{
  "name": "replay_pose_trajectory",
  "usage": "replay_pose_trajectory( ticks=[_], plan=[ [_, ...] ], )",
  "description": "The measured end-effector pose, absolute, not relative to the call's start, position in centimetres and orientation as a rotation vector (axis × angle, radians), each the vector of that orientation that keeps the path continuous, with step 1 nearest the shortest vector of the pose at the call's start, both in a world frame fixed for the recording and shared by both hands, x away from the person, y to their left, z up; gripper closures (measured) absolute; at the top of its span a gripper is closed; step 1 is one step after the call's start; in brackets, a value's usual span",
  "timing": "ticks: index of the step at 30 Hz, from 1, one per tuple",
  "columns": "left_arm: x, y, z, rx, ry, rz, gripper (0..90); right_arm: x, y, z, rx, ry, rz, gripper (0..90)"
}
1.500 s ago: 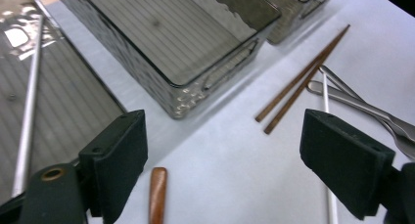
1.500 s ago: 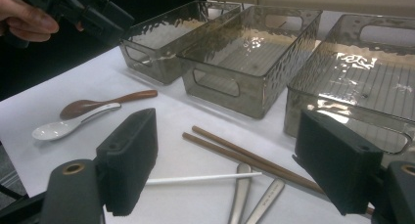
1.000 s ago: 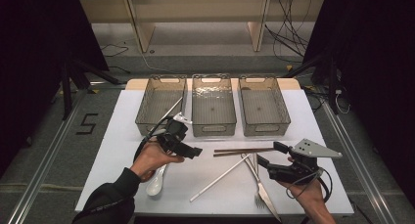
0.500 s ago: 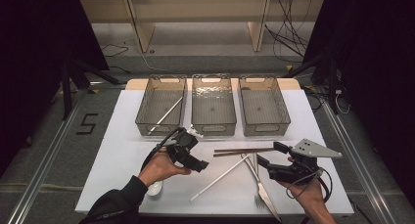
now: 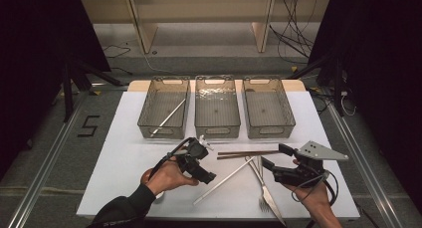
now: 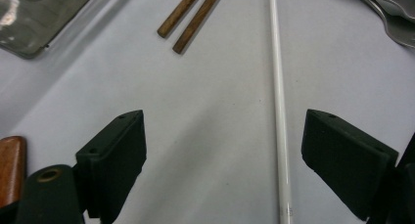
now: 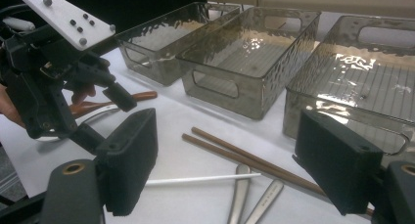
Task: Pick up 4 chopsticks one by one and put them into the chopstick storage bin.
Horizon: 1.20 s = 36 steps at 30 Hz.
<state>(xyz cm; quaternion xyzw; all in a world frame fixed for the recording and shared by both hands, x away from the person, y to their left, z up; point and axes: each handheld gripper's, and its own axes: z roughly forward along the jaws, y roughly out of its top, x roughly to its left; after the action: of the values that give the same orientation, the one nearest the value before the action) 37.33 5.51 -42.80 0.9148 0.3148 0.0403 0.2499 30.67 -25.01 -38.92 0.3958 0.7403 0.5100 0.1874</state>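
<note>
My left gripper (image 5: pixel 207 163) (image 6: pixel 222 136) hangs open just above the white table (image 5: pixel 124 173). A thin white stick (image 5: pixel 224 180) (image 6: pixel 279 111) lies between its jaws, close to the right one, untouched. Two brown chopsticks (image 5: pixel 249 153) (image 6: pixel 191 18) lie side by side just beyond it. My right gripper (image 5: pixel 273 157) (image 7: pixel 227 136) is open and empty at the right, jaws pointing left over the chopsticks (image 7: pixel 244 155) and the white stick (image 7: pixel 200 180). The left gripper (image 7: pixel 54 87) also shows at the left of the right gripper view.
Three clear bins stand in a row at the back: left (image 5: pixel 164 108), middle (image 5: pixel 216 108), right (image 5: pixel 267 108). The left one holds another white stick (image 5: pixel 168 117). Metal cutlery (image 5: pixel 263 188) lies near the front edge. A wooden-handled utensil (image 7: pixel 112 104) lies under the left hand.
My left gripper has moved from the left bin's front toward the near middle of the table, down over the white stick. The right gripper has stayed put.
</note>
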Motion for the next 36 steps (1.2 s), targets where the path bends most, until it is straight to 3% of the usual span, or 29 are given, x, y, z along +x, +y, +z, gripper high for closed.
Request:
replay_pose_trajectory(
  ticks=[17,36],
  plan=[
    [35.9,3.6,-43.9,2.577,0.785,0.059,21.3,30.8,-25.3,-38.9,1.130,2.077,1.443,24.8],
    [34.8,2.2,-45.4,2.666,0.666,0.024,53.7,30.8,-25.4,-38.9,1.131,2.072,1.449,24.8]
  ],
)
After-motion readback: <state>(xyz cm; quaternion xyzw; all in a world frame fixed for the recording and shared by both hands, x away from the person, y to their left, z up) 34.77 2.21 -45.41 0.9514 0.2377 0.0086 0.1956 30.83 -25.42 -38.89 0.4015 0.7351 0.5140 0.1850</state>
